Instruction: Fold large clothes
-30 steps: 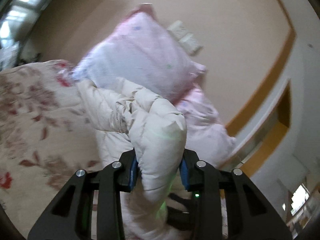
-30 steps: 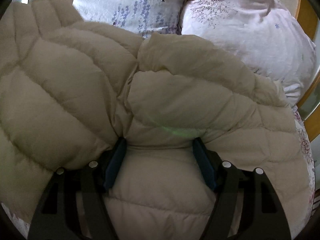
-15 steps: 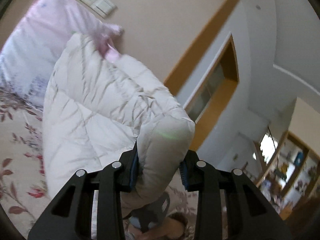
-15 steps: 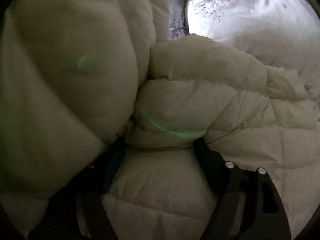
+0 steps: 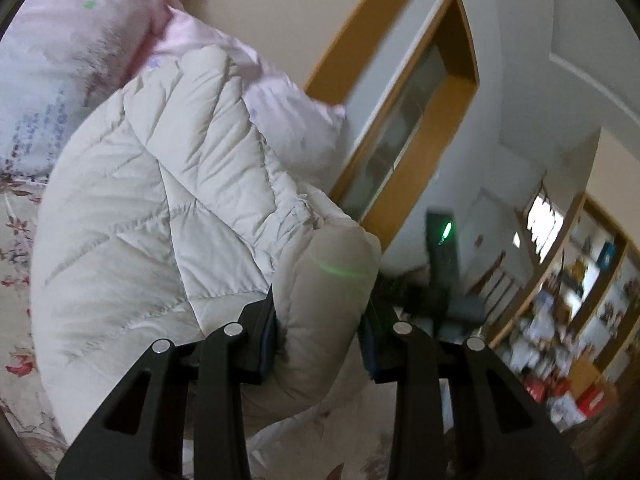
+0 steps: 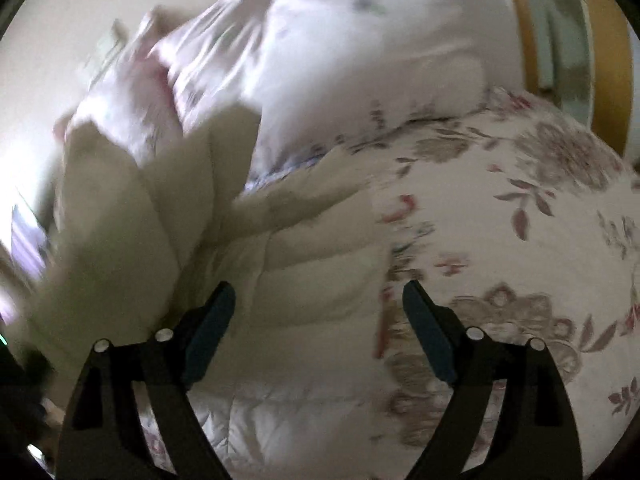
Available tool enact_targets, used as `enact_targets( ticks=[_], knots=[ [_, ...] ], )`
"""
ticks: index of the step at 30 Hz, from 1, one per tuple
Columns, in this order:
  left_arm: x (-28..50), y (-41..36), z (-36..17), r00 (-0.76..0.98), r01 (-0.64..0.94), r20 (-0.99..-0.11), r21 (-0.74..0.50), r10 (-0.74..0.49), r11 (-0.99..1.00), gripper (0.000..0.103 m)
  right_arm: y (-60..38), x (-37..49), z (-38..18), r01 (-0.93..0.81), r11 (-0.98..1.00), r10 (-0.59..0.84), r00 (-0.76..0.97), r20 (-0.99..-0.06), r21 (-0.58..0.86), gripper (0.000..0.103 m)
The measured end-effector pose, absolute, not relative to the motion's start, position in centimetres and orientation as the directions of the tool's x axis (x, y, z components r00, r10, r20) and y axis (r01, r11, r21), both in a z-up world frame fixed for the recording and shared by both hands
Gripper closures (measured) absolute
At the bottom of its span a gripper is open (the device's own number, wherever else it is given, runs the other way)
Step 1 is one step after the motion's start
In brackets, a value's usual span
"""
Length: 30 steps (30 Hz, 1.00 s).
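Your left tool (image 5: 320, 344) was clamped on a puffy fold of the cream quilted down coat (image 5: 160, 208), lifted over the floral bed (image 6: 520, 240) near its pillow end. Your right tool (image 6: 318, 320) was opening, gripping nothing. Folding looked partway; flattening remained.

1. The left wrist camera sits right behind its gripper (image 5: 318, 332), rolled sideways — it looks nearly level past the cream puffer jacket (image 5: 160, 208) towards the wall, a wood-framed opening (image 5: 420, 120) and distant shelves.
2. The right wrist camera tips downward, close above the floral bedspread (image 6: 500, 220), blurred.
3. Both views share the jacket and the pink pillows (image 5: 80, 40) (image 6: 340, 60).
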<state>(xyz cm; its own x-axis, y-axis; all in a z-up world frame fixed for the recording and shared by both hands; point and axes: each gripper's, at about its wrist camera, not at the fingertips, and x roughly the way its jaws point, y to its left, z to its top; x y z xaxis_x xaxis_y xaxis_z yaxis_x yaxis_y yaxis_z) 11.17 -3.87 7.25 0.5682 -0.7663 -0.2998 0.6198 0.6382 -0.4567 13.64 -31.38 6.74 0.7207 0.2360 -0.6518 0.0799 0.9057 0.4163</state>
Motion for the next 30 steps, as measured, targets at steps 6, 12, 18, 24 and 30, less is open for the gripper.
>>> enact_targets(
  ticks=[6, 12, 18, 24, 30],
  knots=[
    [11.4, -7.6, 4.6, 0.509, 0.634, -0.464, -0.367, -0.725, 0.680, 0.069, -34.2, 13.2, 8.3, 0.035, 0.811, 0.349, 0.772, -0.531, 0.585, 0.017],
    [11.7, -10.2, 2.6, 0.456, 0.660, -0.587, -0.282, -0.669, 0.697, 0.067, -31.8, 14.3, 9.8, -0.107, 0.767, 0.491, 0.732, -0.472, 0.632, 0.017],
    [12.1, -11.1, 1.4, 0.434, 0.662, -0.646, -0.244, -0.628, 0.709, 0.062, -28.7, 16.6, 9.9, -0.145, 0.794, 0.515, 0.676, -0.527, 0.591, 0.017],
    [12.4, -11.2, 1.3, 0.437, 0.644, -0.668, -0.236, -0.602, 0.728, 0.059, -27.4, 17.4, 10.3, -0.140, 0.821, 0.488, 0.677, -0.551, 0.554, 0.017],
    [12.5, -12.1, 1.1, 0.458, 0.626, -0.684, -0.205, -0.567, 0.753, 0.056, -27.2, 18.3, 11.5, -0.097, 0.889, 0.376, 0.715, -0.590, 0.448, 0.033]
  ],
)
